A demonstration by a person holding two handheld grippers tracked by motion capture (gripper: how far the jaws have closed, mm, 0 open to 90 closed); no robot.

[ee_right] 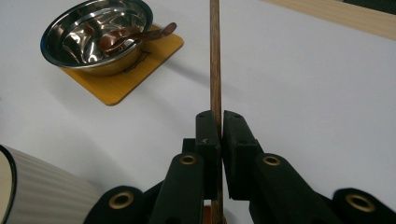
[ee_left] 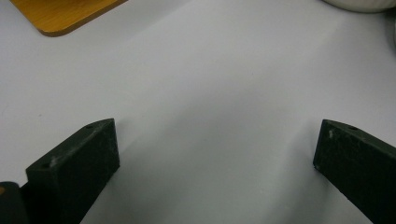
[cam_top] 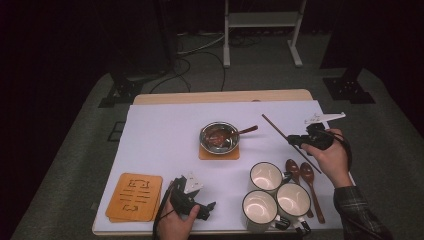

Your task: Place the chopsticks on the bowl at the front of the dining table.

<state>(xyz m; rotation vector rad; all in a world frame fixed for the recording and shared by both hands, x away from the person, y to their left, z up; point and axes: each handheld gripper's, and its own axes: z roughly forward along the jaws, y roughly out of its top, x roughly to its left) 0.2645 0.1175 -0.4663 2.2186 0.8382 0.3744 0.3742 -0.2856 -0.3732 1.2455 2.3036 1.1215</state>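
The high view looks forward and down from above the person's side, taking in the whole table (cam_top: 165, 125), far enough back to catch floor beyond at twelve o'clock. The left gripper view sits very low and close over the white surface, an orange mat (ee_left: 65, 14) corner at eleven o'clock. The right gripper view rides near too, looking along a stick (ee_right: 215, 60) toward twelve, with the steel bowl (ee_right: 95, 32) at ten o'clock. That bowl (cam_top: 219, 136) also sits mid-table in the high view.
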